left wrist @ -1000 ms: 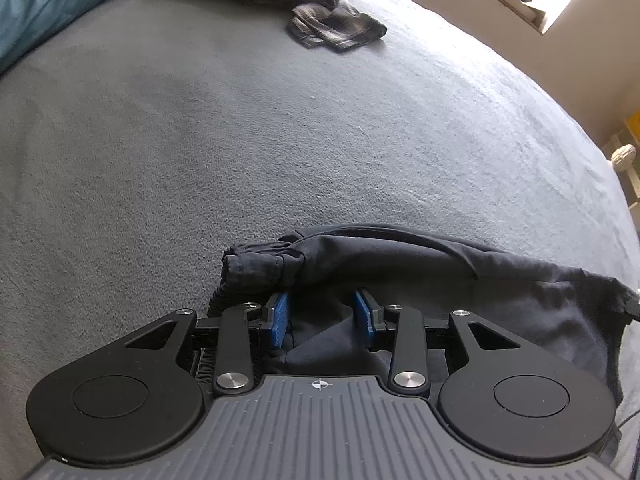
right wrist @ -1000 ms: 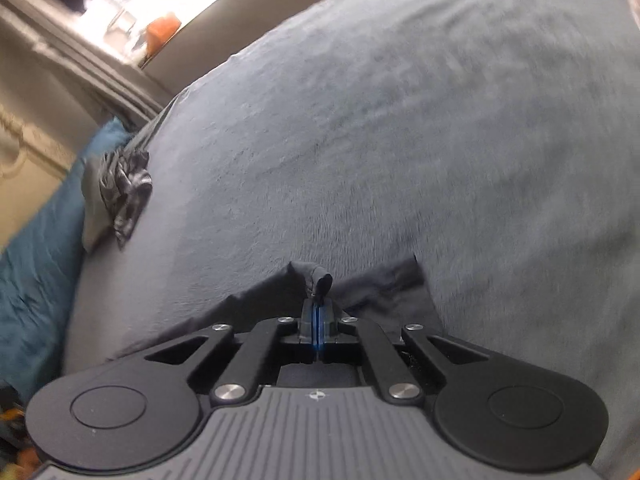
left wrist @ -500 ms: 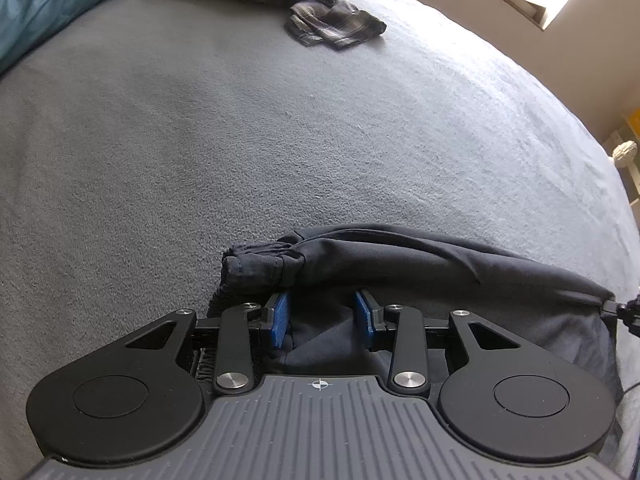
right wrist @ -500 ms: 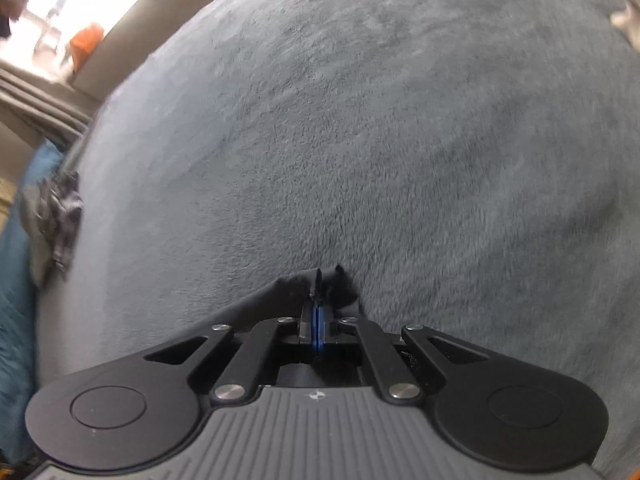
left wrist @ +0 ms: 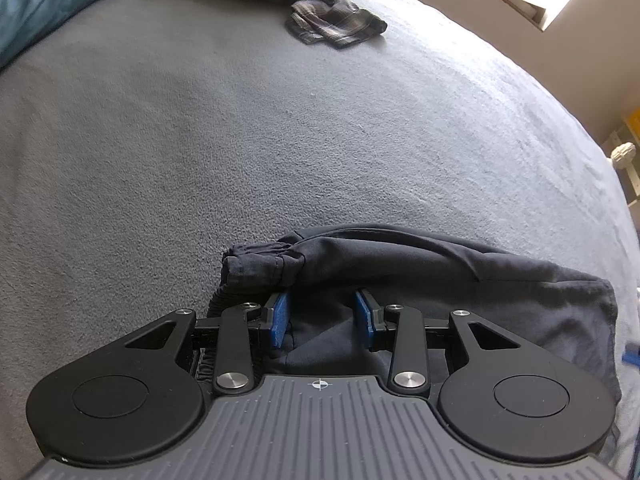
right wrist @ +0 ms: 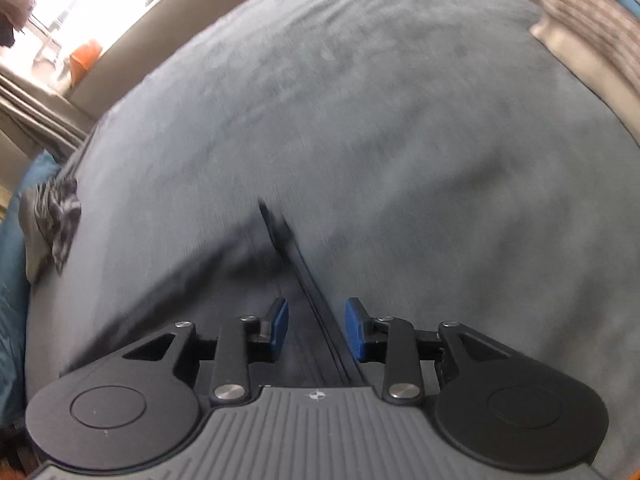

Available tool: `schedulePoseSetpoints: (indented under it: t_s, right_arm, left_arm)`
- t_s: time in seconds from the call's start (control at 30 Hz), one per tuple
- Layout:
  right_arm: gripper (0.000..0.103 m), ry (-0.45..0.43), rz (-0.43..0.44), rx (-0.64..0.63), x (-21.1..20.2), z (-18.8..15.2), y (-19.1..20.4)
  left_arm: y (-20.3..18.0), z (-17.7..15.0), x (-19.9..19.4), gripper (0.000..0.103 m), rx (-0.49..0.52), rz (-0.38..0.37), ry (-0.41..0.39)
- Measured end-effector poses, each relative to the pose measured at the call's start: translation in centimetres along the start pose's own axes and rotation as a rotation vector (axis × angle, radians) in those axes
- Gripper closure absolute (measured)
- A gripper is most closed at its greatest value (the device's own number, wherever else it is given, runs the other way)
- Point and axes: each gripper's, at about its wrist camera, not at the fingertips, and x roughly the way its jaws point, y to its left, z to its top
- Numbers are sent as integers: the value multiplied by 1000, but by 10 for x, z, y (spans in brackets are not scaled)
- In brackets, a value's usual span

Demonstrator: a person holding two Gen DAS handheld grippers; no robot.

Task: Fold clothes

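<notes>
From my left wrist, my left gripper (left wrist: pixel 322 316) stands spread wide, gripping nothing, over the dark garment (left wrist: pixel 420 264) lying bunched on the grey blanket (left wrist: pixel 240 140). From my right wrist, my right gripper (right wrist: pixel 316 330) gapes empty above the blurred garment (right wrist: pixel 240 276).

No words, brand names, labels or numbers can be read in either view. The only sign is a small white crosshair mark printed on the ribbed grey housing of the left gripper (left wrist: pixel 322 312), and the same mark stands on the housing of the right gripper (right wrist: pixel 316 316).
</notes>
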Motion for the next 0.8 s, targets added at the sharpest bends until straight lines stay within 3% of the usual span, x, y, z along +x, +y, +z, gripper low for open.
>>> schedulePoseSetpoints:
  t_s: [0.23, 0.4, 0.67, 0.8]
  right_arm:
    - [69, 62, -29, 108, -47, -59, -33]
    - [69, 47, -22, 290, -75, -94, -59]
    - [69, 54, 173, 604, -65, -137, -88]
    - [68, 2, 300, 701, -55, -148, -96]
  left_arm:
    - [1, 3, 3, 67, 3, 2, 12]
    - [-3, 2, 5, 67, 49, 18, 17]
    - [-7, 1, 6, 66, 78, 41, 26]
    - [-10, 1, 7, 66, 86, 56, 29]
